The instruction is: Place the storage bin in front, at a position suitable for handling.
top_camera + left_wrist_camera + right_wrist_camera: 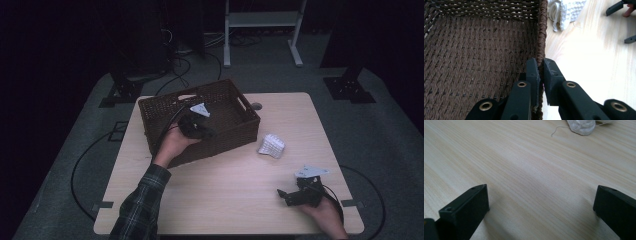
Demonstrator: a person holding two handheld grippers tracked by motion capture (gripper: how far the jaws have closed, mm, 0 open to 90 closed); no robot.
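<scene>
- The left hand-held gripper (541, 75) is clamped on the near wall of the brown woven basket (227, 125), one jaw inside and one outside the rim.
- The basket sits on the pale wooden worktop (225, 200), toward its far left.
- A white knitted cloth (271, 145) lies just beside the basket.
- The right hand-held gripper (286, 196) rests low over bare worktop, jaws spread wide, gripping nothing.
</scene>
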